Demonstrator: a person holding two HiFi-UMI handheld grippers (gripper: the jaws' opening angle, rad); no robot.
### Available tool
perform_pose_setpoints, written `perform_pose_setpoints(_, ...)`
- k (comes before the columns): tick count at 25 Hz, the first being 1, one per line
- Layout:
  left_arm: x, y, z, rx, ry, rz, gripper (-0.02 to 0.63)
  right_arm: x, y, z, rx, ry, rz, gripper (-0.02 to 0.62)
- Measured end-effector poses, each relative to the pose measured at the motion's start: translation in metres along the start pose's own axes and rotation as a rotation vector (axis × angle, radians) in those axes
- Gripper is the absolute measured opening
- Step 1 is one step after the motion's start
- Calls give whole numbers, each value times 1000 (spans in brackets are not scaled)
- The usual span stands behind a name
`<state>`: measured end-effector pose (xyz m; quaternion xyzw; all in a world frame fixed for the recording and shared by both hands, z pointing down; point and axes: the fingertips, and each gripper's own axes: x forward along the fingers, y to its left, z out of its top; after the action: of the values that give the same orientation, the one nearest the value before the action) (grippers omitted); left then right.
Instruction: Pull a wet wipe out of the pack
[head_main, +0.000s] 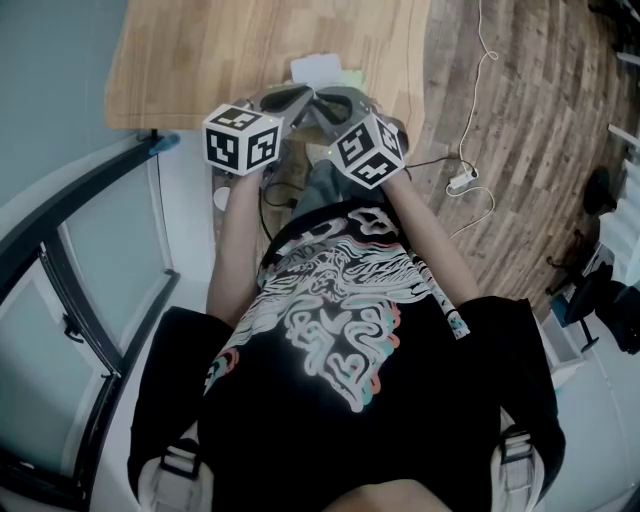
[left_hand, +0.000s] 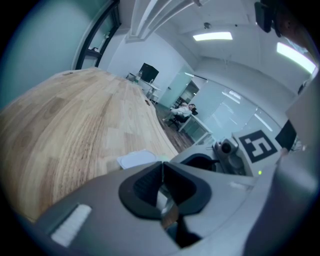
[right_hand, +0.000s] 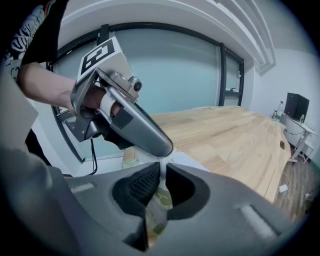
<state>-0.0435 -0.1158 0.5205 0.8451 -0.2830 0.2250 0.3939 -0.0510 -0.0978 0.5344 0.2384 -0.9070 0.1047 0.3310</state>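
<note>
A person's black patterned shirt (head_main: 350, 400) fills the near part of the head view, and both forearms reach away from it toward the near edge of a wooden table (head_main: 190, 60). Each hand carries a gripper with a marker cube: the left cube (head_main: 242, 140) and the right cube (head_main: 368, 150) sit side by side, close together. From there the two grippers slant inward, so their tips almost meet at the table edge.

The wet wipe pack (head_main: 320, 68) lies flat on the table just beyond those tips. It is white with a pale green part on its right.

The left gripper (left_hand: 162, 166) has its jaws pressed together, and its nose comes down onto the near side of the pack. I cannot tell whether it nips anything. The right gripper (right_hand: 162, 169) has its jaws drawn in to a narrow slit. The pack's white edge shows in that slit, and its green print shows through the gap behind.

To the right of the table is a plank floor (head_main: 520, 120), where a white plug (head_main: 462, 182) lies on its cable.
</note>
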Motion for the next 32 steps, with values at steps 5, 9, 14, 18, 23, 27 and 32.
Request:
perform_pose_setpoints(5, -1, -1, 3, 4, -3, -2, -2, 1, -1, 0, 7, 1, 3, 37)
perform_pose_setpoints(9, -2, -1, 4, 1, -5, -1, -3, 0, -1, -1, 12, 1, 7, 37)
perform_pose_setpoints(14, -5, -1, 5, -6, -14, -2, -3, 1, -1, 0, 23, -6, 12, 35)
perform_pose_setpoints(18, -6, -2, 7, -12, -23, -3, -3, 0, -1, -1, 19, -5, 14, 37)
perform_pose_setpoints(23, -10, -5, 10, -20, -34, -4, -3, -2, 0, 0, 21, -7, 20, 37)
perform_pose_setpoints(27, -14, -6, 13, -16, -40, 0, -3, -2, 2, 0, 23, -4, 27, 37)
perform_pose_setpoints(32, -17, -6, 17, -30, -57, -1, -3, -1, 2, 0, 23, 0, 32, 37)
